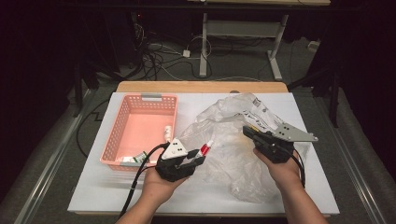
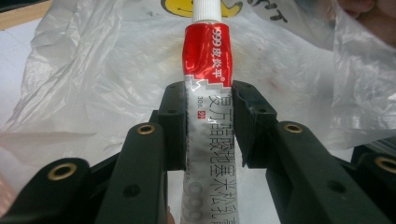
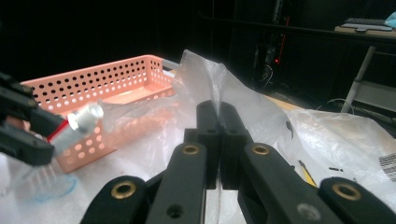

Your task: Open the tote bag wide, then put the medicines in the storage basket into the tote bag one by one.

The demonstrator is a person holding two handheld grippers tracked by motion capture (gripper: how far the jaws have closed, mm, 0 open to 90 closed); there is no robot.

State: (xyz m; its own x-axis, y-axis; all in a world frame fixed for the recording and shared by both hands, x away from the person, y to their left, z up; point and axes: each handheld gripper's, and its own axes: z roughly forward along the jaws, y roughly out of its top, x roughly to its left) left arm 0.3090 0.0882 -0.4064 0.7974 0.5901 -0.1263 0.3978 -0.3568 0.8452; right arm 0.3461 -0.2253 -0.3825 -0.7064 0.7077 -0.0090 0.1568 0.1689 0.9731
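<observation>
A red and white ointment tube [image 2: 205, 60] with a white cap sits lengthwise between the jaws of my left gripper [image 2: 208, 100], which is shut on it. In the high view my left gripper [image 1: 197, 158] holds the tube [image 1: 206, 148] cap-first at the edge of a crumpled clear plastic bag [image 1: 233, 140]. My right gripper [image 1: 248, 132] is shut on a fold of that bag and lifts it off the table. In the right gripper view its jaws [image 3: 218, 112] pinch the film of the bag [image 3: 201, 74], with the tube's cap [image 3: 84, 116] at the left.
A pink perforated basket [image 1: 116, 130] stands at the left of the white tabletop [image 1: 116, 191], holding a small white bottle [image 1: 166, 130] and a green and white pack [image 1: 135, 159]. Beyond the table's far wooden edge are cables and desk legs on the floor.
</observation>
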